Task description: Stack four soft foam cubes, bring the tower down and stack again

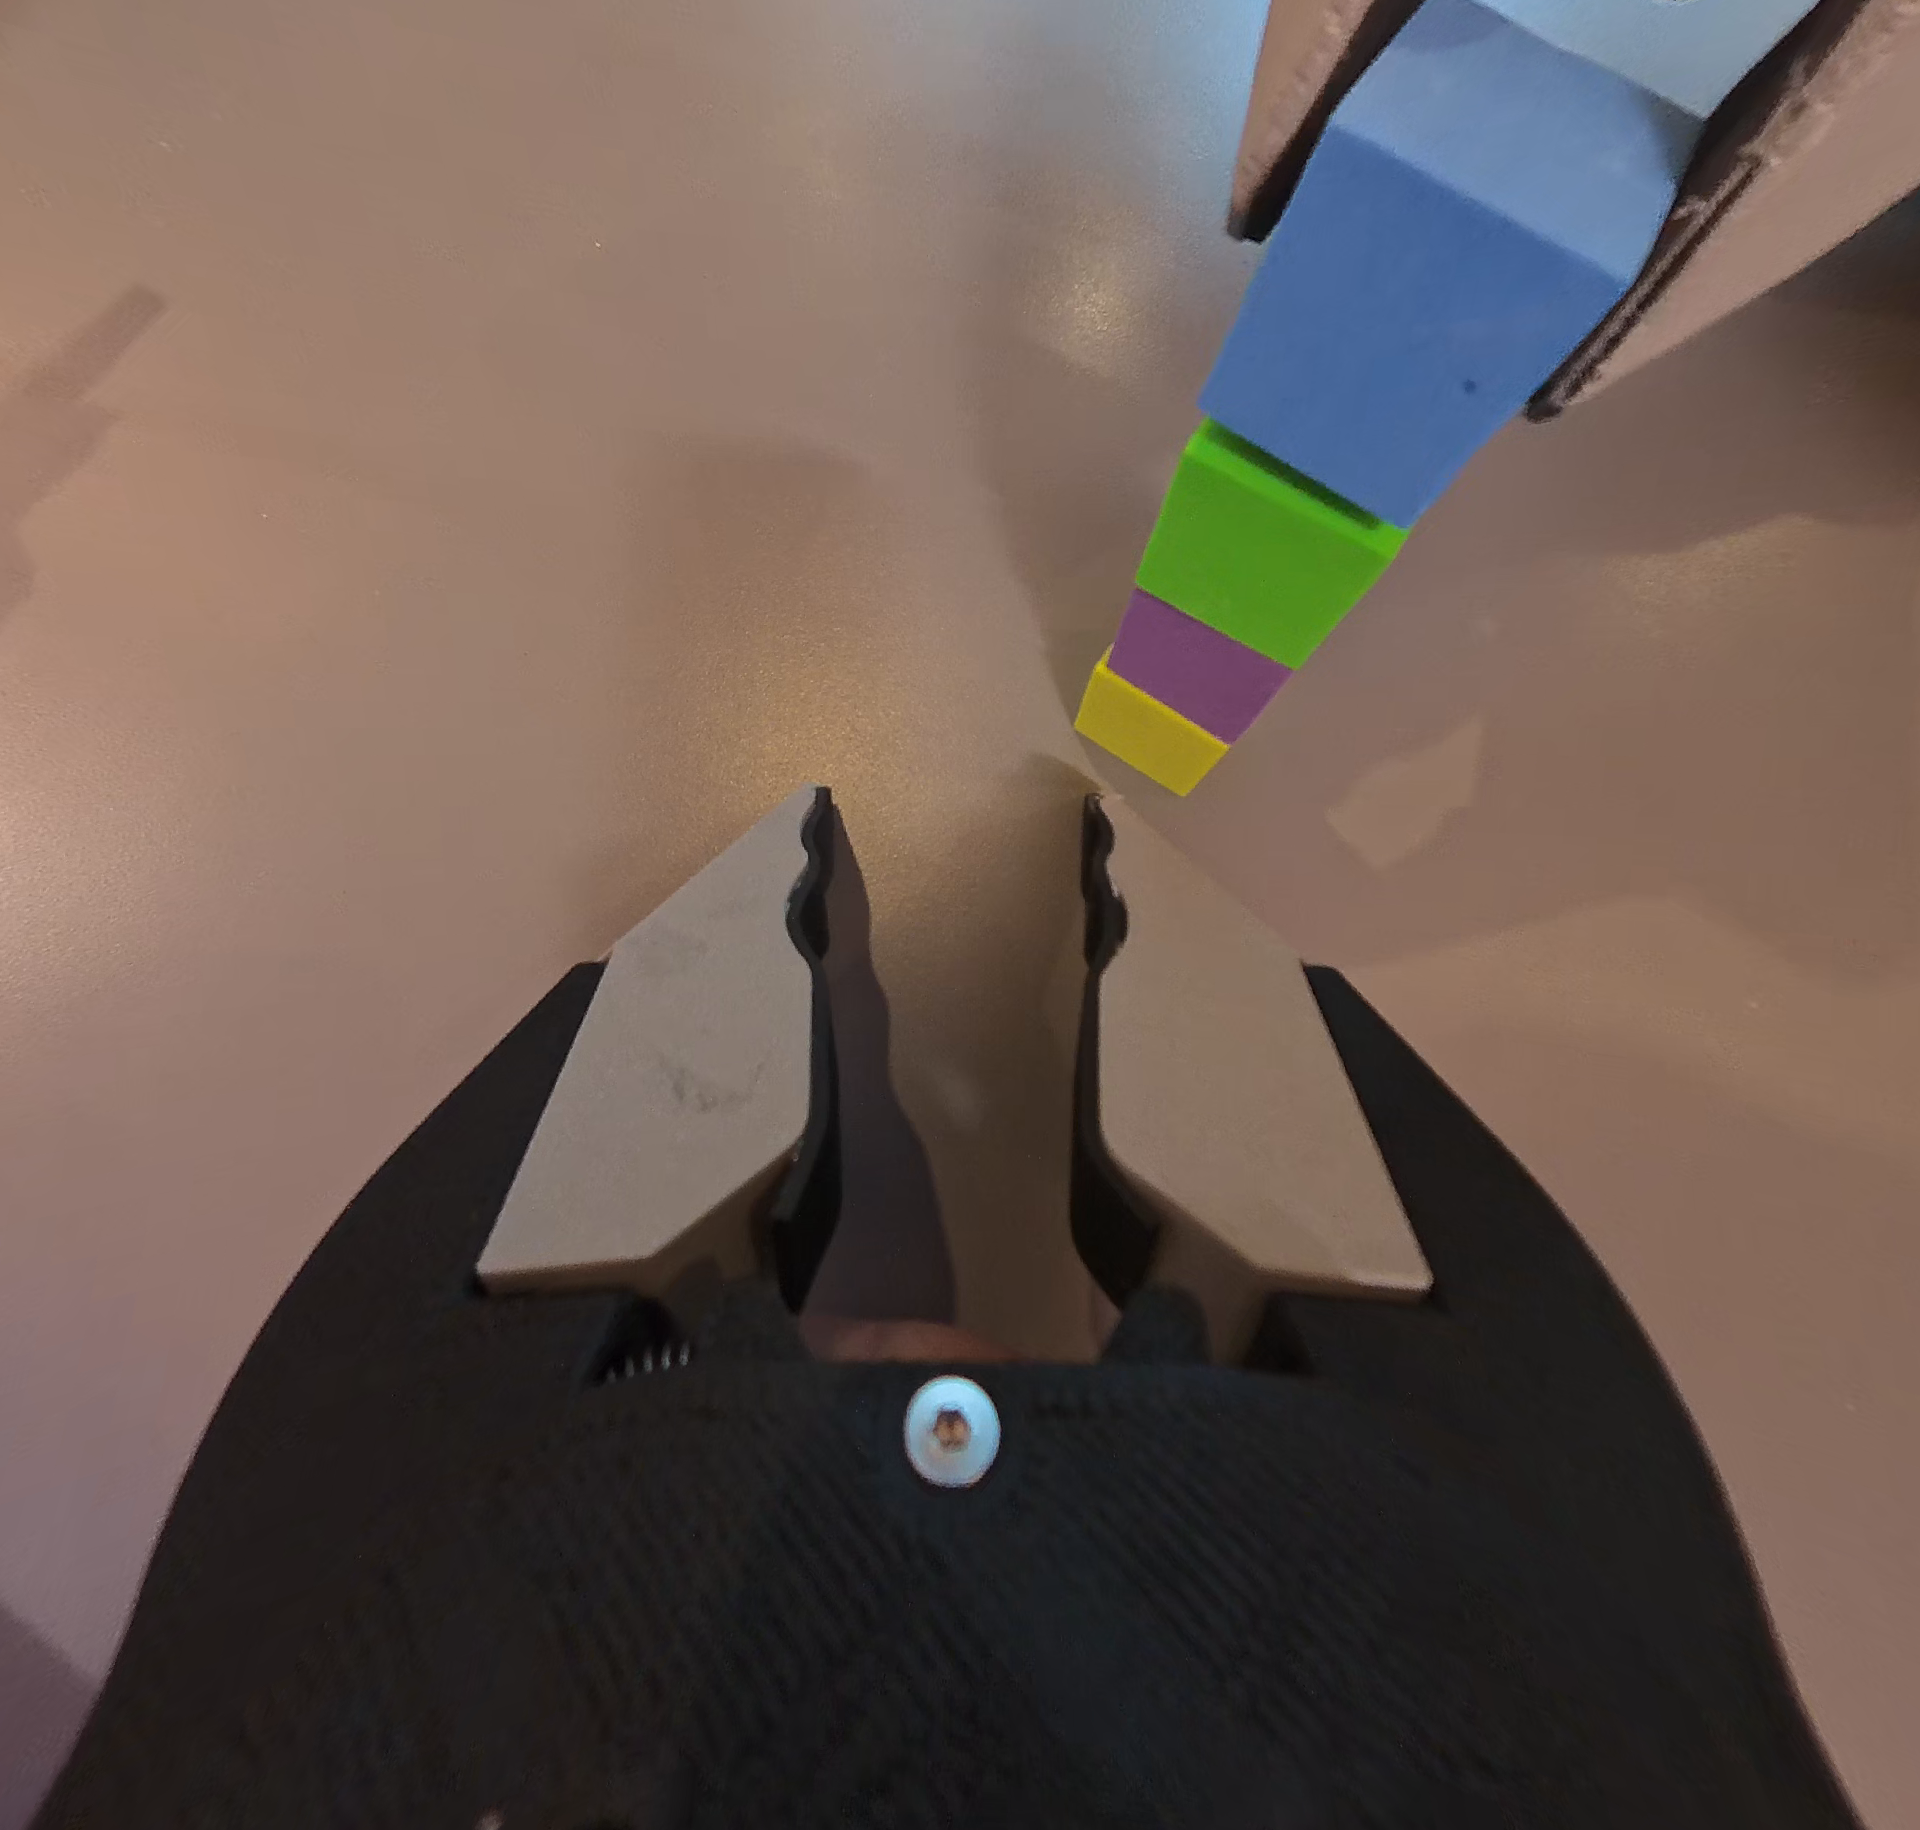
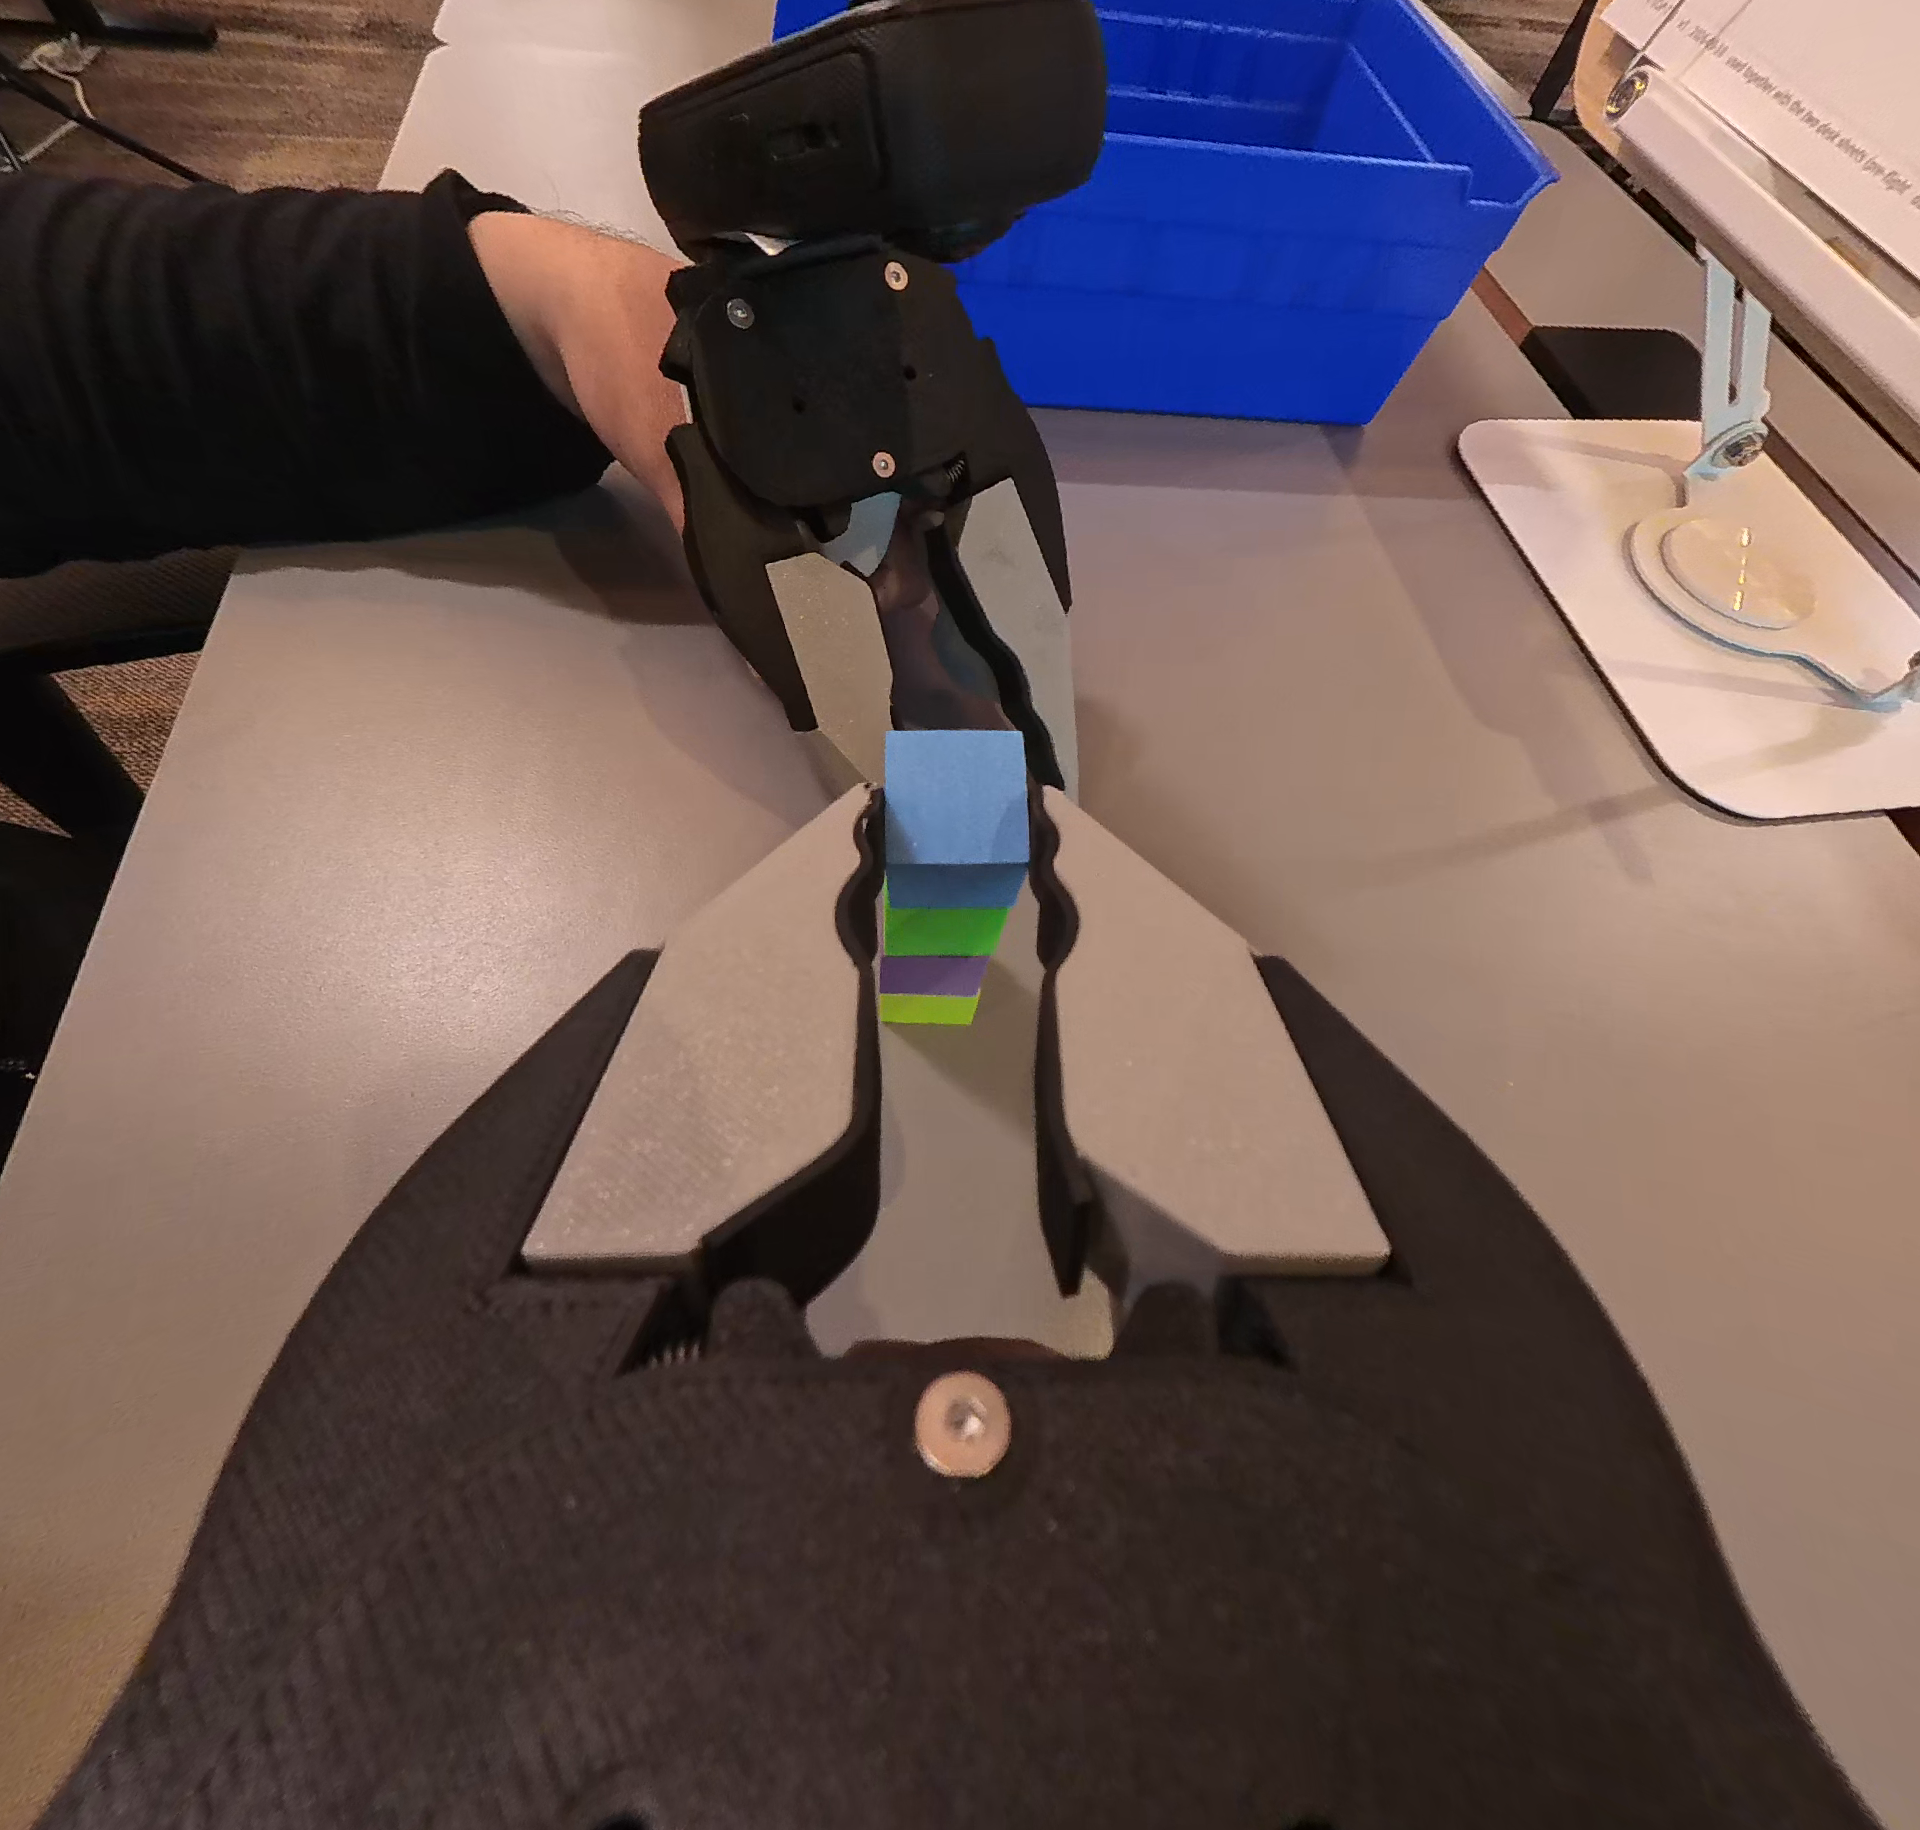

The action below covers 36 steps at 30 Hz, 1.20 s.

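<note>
A tower of four foam cubes stands on the grey table [image 2: 416,845]: yellow [image 2: 928,1007] at the bottom, then purple [image 2: 932,972], green [image 2: 943,926] and blue [image 2: 954,809] on top. My right gripper [image 2: 956,795] is shut on the blue cube, which sits on the green one, slightly offset. In the left wrist view the tower rises at the upper right: yellow [image 1: 1148,731], purple [image 1: 1200,666], green [image 1: 1262,559], blue [image 1: 1423,315]. My left gripper [image 1: 956,801] is open and empty, its tips close to the yellow cube's base.
A blue plastic bin [image 2: 1247,222] stands at the back of the table. A white stand base [image 2: 1621,637] is at the right. A person's arm in a black sleeve [image 2: 208,357] holds the left gripper's black body [image 2: 821,378] just behind the tower. Some 10 centimeters of space lies between my two pairs of fingers.
</note>
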Each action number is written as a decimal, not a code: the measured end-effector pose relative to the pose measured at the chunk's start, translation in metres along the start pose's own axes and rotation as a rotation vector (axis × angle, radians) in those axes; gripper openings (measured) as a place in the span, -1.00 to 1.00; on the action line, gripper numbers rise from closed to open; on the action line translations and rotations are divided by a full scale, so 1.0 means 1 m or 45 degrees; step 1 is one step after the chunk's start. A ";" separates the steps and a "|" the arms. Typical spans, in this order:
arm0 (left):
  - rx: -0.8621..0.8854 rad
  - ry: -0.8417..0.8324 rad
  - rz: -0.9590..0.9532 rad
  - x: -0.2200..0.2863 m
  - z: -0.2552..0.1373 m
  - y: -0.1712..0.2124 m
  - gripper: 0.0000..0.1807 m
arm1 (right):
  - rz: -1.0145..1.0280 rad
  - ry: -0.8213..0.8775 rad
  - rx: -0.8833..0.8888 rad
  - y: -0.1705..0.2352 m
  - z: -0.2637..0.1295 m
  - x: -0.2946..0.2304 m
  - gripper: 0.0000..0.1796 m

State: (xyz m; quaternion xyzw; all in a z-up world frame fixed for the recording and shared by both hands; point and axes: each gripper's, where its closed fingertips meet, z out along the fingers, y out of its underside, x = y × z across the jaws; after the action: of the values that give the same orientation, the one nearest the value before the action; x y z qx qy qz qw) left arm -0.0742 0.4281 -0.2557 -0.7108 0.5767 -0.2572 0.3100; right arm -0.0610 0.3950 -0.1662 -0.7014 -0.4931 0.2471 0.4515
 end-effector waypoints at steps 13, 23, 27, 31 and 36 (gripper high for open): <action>0.000 0.000 0.000 0.000 0.000 0.000 -0.49 | -0.011 -0.012 0.006 0.000 0.000 -0.002 -0.73; 0.000 0.000 0.000 0.000 0.000 0.000 -0.49 | -0.017 -0.011 0.006 0.000 0.001 -0.002 -0.73; 0.000 0.000 0.000 0.000 0.000 0.000 -0.49 | -0.013 -0.010 0.007 0.000 0.001 -0.001 -0.72; 0.000 0.000 0.000 0.000 0.000 0.000 -0.49 | -0.010 -0.009 0.007 0.000 0.002 -0.001 -0.72; 0.000 0.000 0.000 0.000 0.000 0.000 -0.49 | -0.010 -0.004 -0.010 0.003 0.003 0.000 -0.70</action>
State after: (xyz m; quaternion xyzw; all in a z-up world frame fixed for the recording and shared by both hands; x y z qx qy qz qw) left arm -0.0743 0.4281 -0.2558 -0.7107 0.5768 -0.2572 0.3100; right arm -0.0622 0.3957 -0.1704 -0.7009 -0.4975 0.2444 0.4489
